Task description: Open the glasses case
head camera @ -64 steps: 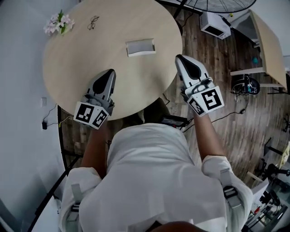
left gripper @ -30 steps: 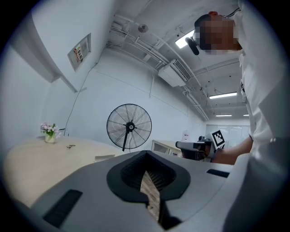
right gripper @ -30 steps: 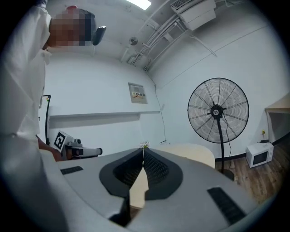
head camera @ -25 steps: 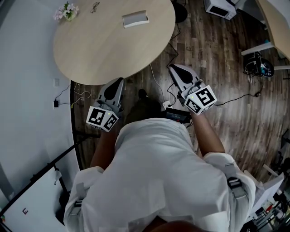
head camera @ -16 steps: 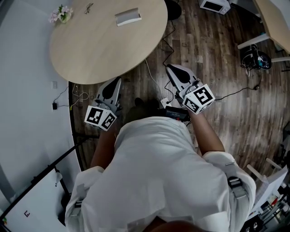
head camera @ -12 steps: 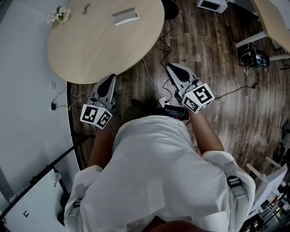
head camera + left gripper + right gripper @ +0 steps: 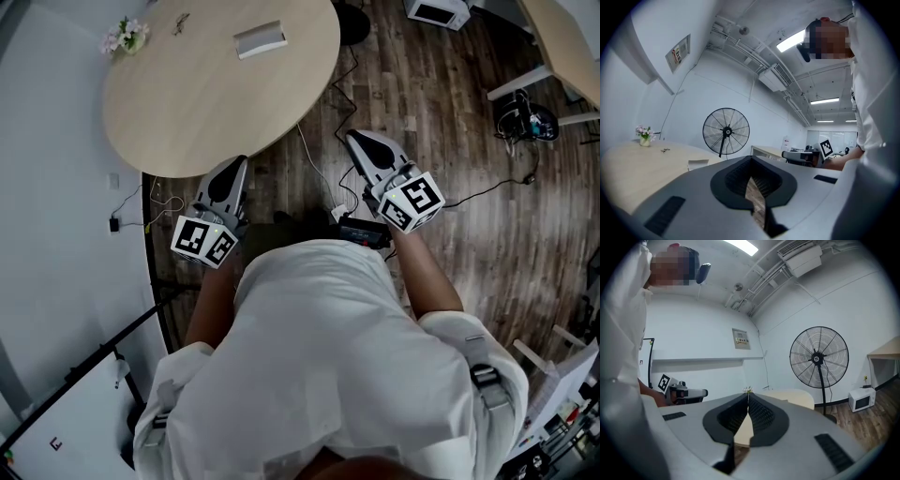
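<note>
From the head view, the glasses case [image 7: 260, 40], pale grey and lying closed, sits on the far part of the round wooden table [image 7: 187, 112], with a small bunch of pink and white flowers [image 7: 125, 36] at the table's far left edge and a pair of spectacles [image 7: 180, 22] between flowers and case. Both grippers hang off the table, over the dark plank floor [image 7: 450, 141] near the person's white shirt [image 7: 319, 356], well apart from the case. The left gripper [image 7: 236, 161] is just at the table's near rim and the right gripper [image 7: 354, 138] is off to the right of it. Only the two gripper views show the jaws. The left gripper's jaws are clenched tip to tip with nothing between them, and so are the right gripper's. These low views also show what the head view cuts off: a tall black pedestal fan [image 7: 725, 131] beyond the table, ceiling strip lights and ducting, and a white microwave [image 7: 861, 399] on the floor at the far right. The left gripper view shows a notice [image 7: 680, 50] high on the wall, and the right gripper view shows a wall panel [image 7: 740, 338]. The print on both is too small to read. The grippers' cubes carry black-and-white square markers, with no readable words.
</note>
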`<state>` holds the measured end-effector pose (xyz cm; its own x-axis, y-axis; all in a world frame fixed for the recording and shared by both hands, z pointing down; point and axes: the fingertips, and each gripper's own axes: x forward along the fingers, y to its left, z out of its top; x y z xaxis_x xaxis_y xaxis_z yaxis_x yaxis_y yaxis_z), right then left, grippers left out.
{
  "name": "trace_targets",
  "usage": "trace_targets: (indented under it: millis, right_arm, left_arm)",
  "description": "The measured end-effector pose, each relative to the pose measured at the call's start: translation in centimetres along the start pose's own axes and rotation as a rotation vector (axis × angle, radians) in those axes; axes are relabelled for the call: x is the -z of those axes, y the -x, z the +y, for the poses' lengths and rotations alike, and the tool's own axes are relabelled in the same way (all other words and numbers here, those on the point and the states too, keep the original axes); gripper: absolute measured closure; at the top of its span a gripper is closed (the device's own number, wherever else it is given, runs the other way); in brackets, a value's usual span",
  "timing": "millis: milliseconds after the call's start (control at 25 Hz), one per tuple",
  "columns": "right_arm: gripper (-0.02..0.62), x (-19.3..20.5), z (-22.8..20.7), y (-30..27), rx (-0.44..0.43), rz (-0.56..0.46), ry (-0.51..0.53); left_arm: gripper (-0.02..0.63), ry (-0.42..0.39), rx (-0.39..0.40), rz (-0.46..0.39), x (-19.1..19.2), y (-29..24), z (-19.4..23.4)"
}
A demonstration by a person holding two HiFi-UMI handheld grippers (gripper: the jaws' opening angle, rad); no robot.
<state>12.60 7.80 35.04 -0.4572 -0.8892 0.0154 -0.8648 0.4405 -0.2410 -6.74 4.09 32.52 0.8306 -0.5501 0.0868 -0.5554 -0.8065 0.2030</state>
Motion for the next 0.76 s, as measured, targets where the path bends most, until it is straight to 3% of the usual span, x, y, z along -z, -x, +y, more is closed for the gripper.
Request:
trace_targets:
  millis: [760]
  right_arm:
    - [0.571,0.3,-1.1,0.2,0.033,0.016,-0.01]
  left_arm:
    - [0.594,0.008,0.048,-0.027,1.4,-0.8,-0.2]
